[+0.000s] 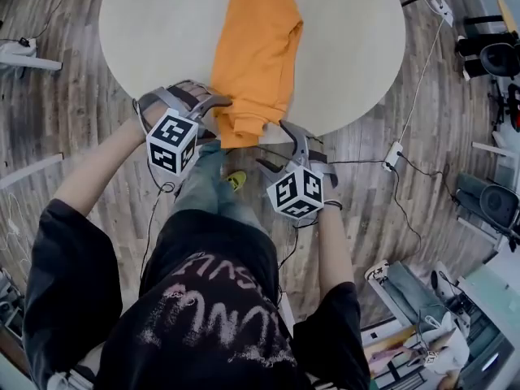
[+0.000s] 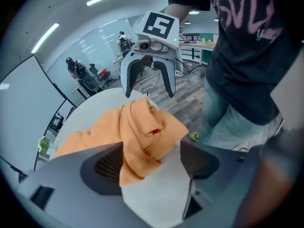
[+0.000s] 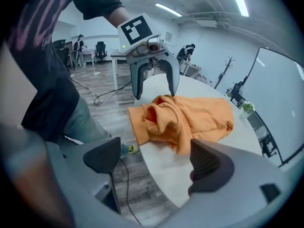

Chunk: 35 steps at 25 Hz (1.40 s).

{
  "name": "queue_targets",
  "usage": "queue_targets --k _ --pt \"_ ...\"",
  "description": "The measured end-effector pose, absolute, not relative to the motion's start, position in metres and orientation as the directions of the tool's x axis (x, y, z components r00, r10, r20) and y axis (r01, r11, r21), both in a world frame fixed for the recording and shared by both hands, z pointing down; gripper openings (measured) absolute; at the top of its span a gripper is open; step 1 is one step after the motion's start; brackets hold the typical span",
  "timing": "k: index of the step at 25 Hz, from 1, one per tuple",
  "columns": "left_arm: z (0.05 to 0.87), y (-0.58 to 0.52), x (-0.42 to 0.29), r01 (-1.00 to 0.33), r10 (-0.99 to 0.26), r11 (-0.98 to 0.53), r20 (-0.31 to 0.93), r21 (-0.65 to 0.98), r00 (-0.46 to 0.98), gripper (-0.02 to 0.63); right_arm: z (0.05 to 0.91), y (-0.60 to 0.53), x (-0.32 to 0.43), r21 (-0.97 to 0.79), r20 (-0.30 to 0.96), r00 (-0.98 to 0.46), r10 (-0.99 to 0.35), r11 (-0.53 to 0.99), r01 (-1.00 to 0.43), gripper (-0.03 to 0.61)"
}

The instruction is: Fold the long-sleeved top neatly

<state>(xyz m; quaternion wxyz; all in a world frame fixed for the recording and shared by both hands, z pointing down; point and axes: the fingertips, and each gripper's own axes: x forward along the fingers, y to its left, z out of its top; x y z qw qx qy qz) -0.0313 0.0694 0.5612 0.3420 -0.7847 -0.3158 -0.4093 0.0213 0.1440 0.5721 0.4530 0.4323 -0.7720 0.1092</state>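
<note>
1 top (image 1: 256, 47) on 1 table (image 1: 154, 31); left gripper (image 2: 152, 164) and right gripper (image 3: 152, 159) tilt down flanking it, both released, empty.

- Table (image 1: 162, 31) filled the upper centre of the head view, with floor (image 1: 65, 112) all round it.
- Top (image 1: 256, 55) lay on the table, running from the far edge at frame top down to the near edge. Its near end hung just over that edge.
- Left gripper (image 1: 213, 117) sat just lower left of the top's near end, at the table edge.
- Right gripper (image 1: 274, 145) sat just lower right of it, off the table and over the floor.
- Person's legs (image 1: 213, 189) stood between the two grippers, below the table.
- Power strip (image 1: 393, 154) lay on the floor to the right of the right gripper.
</note>
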Motion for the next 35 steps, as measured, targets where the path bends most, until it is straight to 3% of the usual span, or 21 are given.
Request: queue_targets --k 4,8,9,13,16,22,24,26,28,30,35 --pt "0.573 0.085 -0.019 0.708 0.167 -0.629 0.833 -0.322 0.527 0.4 0.577 0.138 0.02 0.265 0.776 -0.197 -0.599 0.594 -0.759 0.48" --pt "0.588 0.091 -0.011 0.692 0.133 -0.655 0.856 -0.303 0.5 0.393 0.576 0.134 0.021 0.291 0.761 -0.187 -0.622 0.583 -0.758 0.49" --pt "0.59 0.094 -0.013 0.684 0.133 -0.674 0.865 -0.279 0.484 0.365 0.578 0.136 0.02 0.294 0.764 -0.187 -0.618 0.591 -0.751 0.493" --pt "0.597 0.106 -0.027 0.665 0.086 -0.684 0.872 -0.3 0.481 0.132 0.584 0.149 0.01 0.315 0.761 -0.188 -0.62 0.608 -0.729 0.502" --pt "0.596 0.121 -0.036 0.672 0.106 -0.68 0.867 -0.294 0.487 0.107 0.583 0.15 0.002 0.357 0.743 -0.185 -0.643 0.615 -0.704 0.505" --pt "0.579 0.156 -0.049 0.683 0.3 -0.723 0.845 -0.101 0.443 0.092 0.596 0.17 -0.024 0.381 0.747 -0.208 -0.632 0.662 -0.645 0.514" --pt "0.563 0.162 -0.051 0.696 0.337 -0.713 0.828 -0.087 0.449 0.092 0.588 0.173 -0.027 0.375 0.734 -0.217 -0.643 0.651 -0.66 0.462" --pt "0.548 0.165 -0.056 0.713 0.362 -0.697 0.818 -0.082 0.448 0.091 0.574 0.176 -0.029 0.361 0.726 -0.232 -0.647 0.646 -0.672 0.327" --pt "0.531 0.166 -0.06 0.721 0.392 -0.69 0.807 -0.06 0.442 0.092 0.556 0.178 -0.032 0.331 0.729 -0.264 -0.632 0.662 -0.672 0.23" --pt "0.513 0.164 -0.064 0.728 0.421 -0.684 0.798 -0.034 0.432 0.091 0.537 0.179 -0.035 0.273 0.738 -0.312 -0.598 0.687 -0.673 0.192" --pt "0.48 0.132 -0.058 0.738 0.407 -0.672 0.806 -0.055 0.431 0.092 0.499 0.153 -0.031 0.173 0.76 -0.379 -0.528 0.727 -0.665 0.176"
